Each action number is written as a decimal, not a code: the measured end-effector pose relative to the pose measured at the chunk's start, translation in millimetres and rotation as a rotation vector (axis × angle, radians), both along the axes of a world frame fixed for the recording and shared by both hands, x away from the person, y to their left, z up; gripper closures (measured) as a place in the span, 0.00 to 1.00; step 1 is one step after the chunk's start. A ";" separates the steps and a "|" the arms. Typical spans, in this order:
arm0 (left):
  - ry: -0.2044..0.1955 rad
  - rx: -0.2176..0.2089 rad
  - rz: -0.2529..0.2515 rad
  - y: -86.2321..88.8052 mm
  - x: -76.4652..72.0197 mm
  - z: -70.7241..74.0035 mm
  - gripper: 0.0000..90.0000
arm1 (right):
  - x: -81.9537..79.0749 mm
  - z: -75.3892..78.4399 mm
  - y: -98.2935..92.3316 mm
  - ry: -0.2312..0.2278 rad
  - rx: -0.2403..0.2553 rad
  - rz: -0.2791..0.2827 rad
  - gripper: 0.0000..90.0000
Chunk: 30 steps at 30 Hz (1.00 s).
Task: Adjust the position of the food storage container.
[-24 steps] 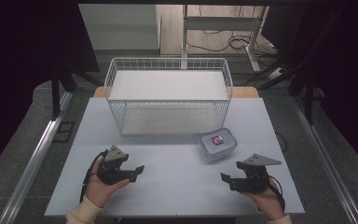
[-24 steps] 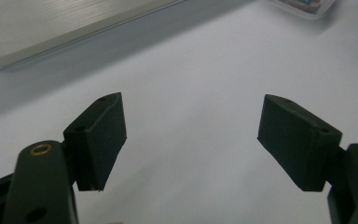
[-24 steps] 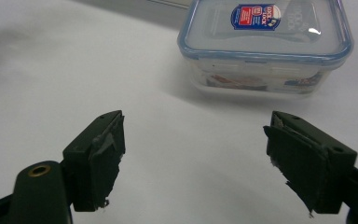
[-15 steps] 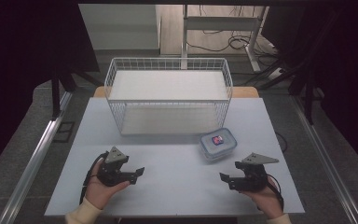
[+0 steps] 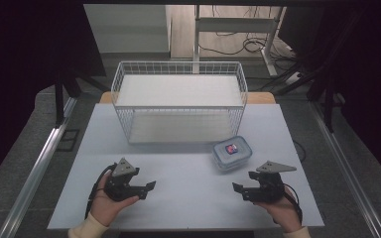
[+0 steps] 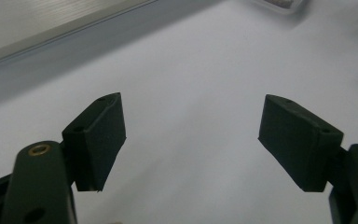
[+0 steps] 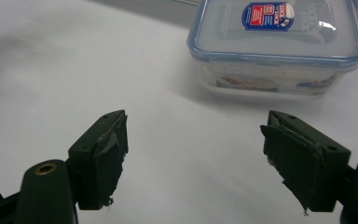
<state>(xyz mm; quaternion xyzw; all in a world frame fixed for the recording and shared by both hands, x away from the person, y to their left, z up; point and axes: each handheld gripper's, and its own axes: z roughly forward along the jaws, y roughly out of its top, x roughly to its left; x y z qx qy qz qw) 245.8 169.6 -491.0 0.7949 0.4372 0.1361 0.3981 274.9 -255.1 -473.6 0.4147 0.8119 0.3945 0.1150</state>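
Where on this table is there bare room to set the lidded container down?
The widest bare patch lies between the left claw and the right claw, in front of the wire basket. The table's left strip beside the basket is also bare. It is crowded at right, where the container sits near the basket's corner.

This is looking like a lab or test room: a plain white counter [image 5: 188,193] is standing on grey floor between metal rails [image 5: 34,173], black curtains [image 5: 30,44] are hanging on both sides, and loose cables [image 5: 238,47] are lying behind under a desk frame [image 5: 233,27].
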 end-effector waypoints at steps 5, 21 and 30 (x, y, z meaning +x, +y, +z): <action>-0.002 0.008 -0.026 -0.8 -0.8 1.7 0.25 | 6.0 5.9 -0.1 0.003 -0.013 0.002 0.28; 0.012 0.004 -0.024 2.0 -3.1 -2.0 0.25 | 50.8 33.8 -14.3 0.061 -0.101 -0.039 0.42; 0.010 0.007 -0.016 0.8 -1.8 -2.5 0.25 | 100.1 39.0 -21.3 0.129 -0.162 -0.070 0.60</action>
